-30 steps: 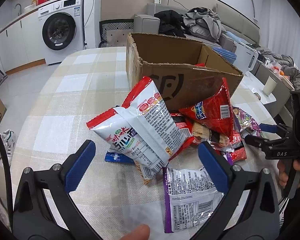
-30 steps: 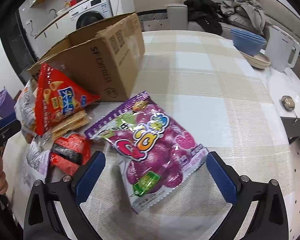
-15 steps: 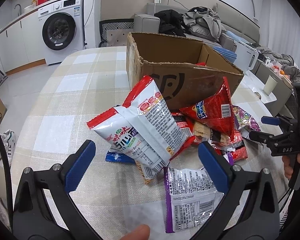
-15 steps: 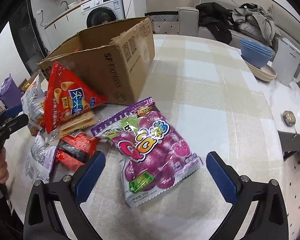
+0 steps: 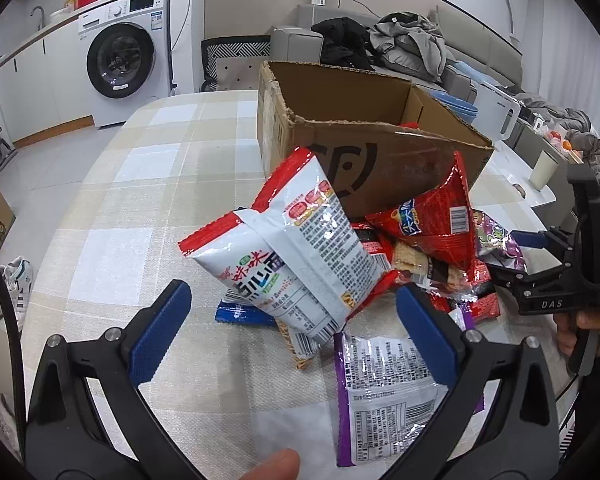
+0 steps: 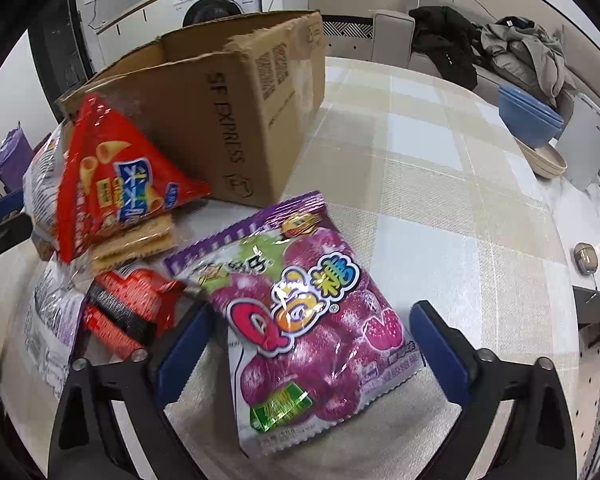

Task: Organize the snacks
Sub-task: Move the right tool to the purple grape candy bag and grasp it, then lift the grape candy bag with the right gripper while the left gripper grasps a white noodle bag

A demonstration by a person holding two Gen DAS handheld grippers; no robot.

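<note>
A purple grape-candy bag (image 6: 312, 320) lies flat on the checked tablecloth, between the blue fingers of my right gripper (image 6: 312, 340). Its jaws are closing around the bag, pads still apart from it. A pile of snacks sits against the open cardboard box (image 5: 372, 136): a white-and-red noodle pack (image 5: 296, 256), a red triangular crisp bag (image 5: 432, 220), crackers and a purple-edged pack (image 5: 384, 396). My left gripper (image 5: 292, 332) stands open in front of the noodle pack, holding nothing. The right gripper (image 5: 540, 272) also shows at the right edge of the left wrist view.
The box (image 6: 220, 112) stands mid-table, open at the top. Blue bowls (image 6: 528, 116) and a white kettle (image 6: 588, 148) sit at the far right edge. A washing machine (image 5: 128, 60) and a sofa with clothes (image 5: 404, 44) stand beyond the table.
The right gripper has come closer over the purple candy bag and rolled slightly; its fingers have narrowed around it. The left gripper and the snack pile have not moved.
</note>
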